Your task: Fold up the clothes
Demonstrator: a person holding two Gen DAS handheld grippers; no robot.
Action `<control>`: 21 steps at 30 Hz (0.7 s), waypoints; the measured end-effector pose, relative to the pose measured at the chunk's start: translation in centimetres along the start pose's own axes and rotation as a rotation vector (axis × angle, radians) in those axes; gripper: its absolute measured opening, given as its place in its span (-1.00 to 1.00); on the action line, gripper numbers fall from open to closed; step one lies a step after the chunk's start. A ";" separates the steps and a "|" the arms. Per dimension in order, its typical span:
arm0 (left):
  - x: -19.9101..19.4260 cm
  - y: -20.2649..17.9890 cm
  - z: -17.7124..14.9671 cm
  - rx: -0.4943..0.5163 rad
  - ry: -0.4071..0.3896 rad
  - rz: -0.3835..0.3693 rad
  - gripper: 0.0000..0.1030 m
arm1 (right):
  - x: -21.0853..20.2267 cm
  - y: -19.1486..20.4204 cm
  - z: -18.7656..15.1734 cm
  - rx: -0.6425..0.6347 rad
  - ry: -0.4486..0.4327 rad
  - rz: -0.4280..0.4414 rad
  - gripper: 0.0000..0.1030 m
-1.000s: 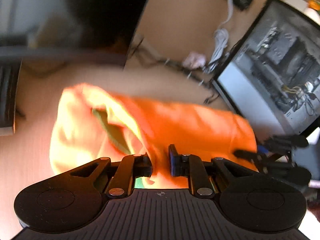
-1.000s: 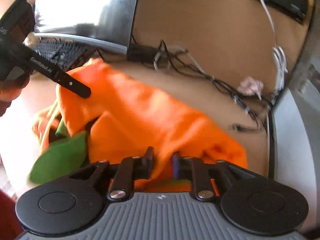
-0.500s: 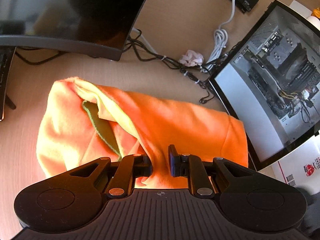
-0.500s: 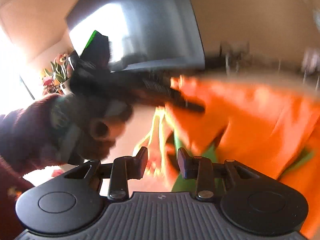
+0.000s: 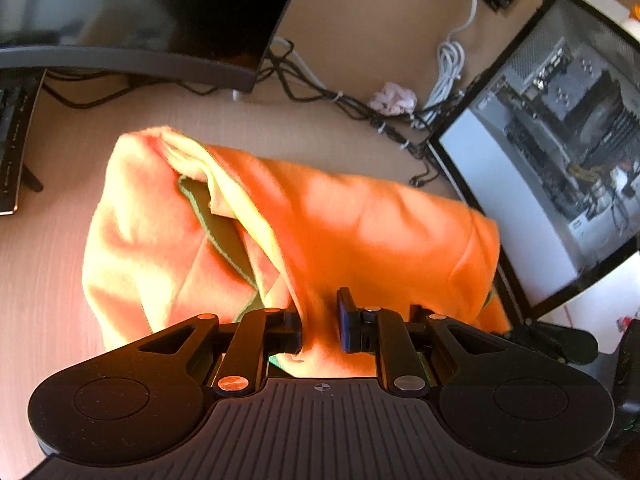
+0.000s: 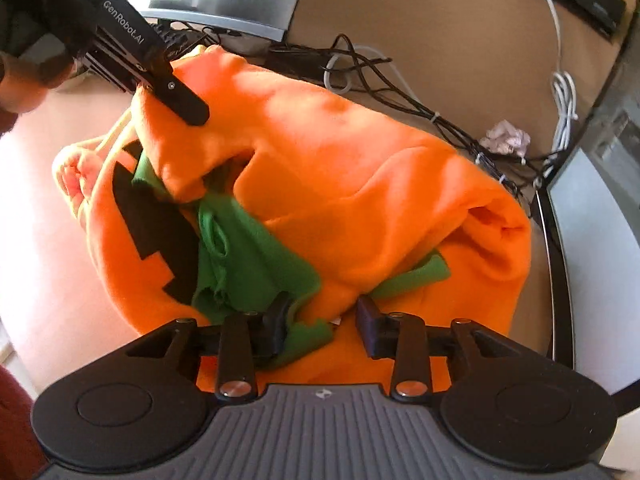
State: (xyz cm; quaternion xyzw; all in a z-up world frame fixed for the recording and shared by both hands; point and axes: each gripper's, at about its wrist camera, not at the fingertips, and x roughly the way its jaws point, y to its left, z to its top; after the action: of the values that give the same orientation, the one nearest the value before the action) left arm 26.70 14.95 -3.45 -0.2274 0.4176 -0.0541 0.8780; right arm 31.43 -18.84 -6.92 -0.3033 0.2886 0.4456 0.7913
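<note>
Returning right hand-held gripper, jaws apart, over orange garment

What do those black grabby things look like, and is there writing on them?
Each gripper is black plastic: two round discs, silver screws, jointed bars leading to two stubby fingers, and a ridged grey base. The right gripper shows this close up. The left gripper has white "GenRobot.AI" lettering on its side. A dark red sleeve shows behind it.

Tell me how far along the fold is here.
Early to midway. Done: one orange layer of the orange costume lies doubled over. In hand: left gripper pinches its edge; right gripper is open over it. Left: green trim still sticks out, bundle lumpy.
</note>
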 end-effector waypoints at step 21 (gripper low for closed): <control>-2.3 0.4 -3.8 0.042 -0.013 0.050 -0.57 | 4.2 0.7 7.1 -0.124 -0.010 0.274 0.17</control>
State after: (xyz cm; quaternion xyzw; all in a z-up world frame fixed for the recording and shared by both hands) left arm 22.33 14.60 -4.07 -0.1987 0.4163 -0.0395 0.8864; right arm 33.95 -11.10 -5.51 -0.3070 0.2952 0.5681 0.7042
